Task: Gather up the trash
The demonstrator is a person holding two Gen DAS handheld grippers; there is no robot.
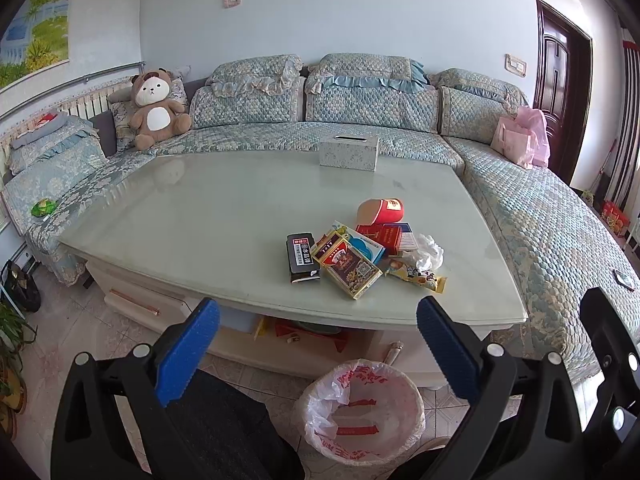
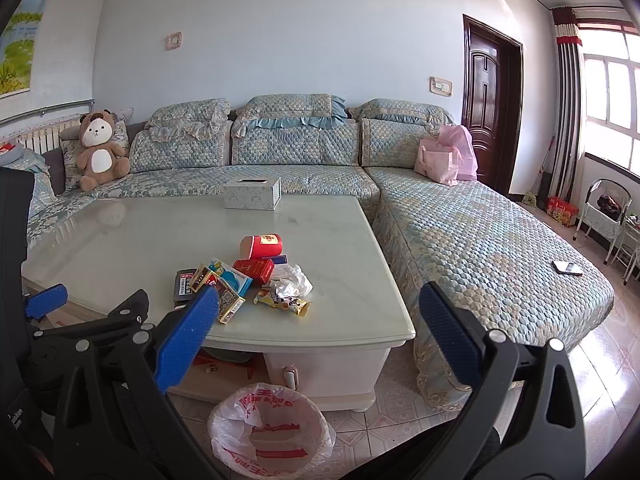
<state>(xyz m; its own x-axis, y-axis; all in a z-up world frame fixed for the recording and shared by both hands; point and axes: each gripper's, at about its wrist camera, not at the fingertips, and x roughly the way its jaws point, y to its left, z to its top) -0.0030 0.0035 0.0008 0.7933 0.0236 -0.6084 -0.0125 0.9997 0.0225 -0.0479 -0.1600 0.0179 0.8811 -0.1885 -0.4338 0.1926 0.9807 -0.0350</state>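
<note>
Trash [image 1: 360, 252] on table [image 1: 200, 220], bin [image 1: 362, 412] bag-lined.

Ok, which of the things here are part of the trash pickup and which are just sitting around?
For the job:
- black packet
- gold box
- red cup
- crumpled tissue
- snack wrapper
- lined bin

Just lying about:
- tissue box
- teddy bear
- pink bags

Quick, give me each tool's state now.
Left tool: open, holding nothing.
Right tool: open, holding nothing.
</note>
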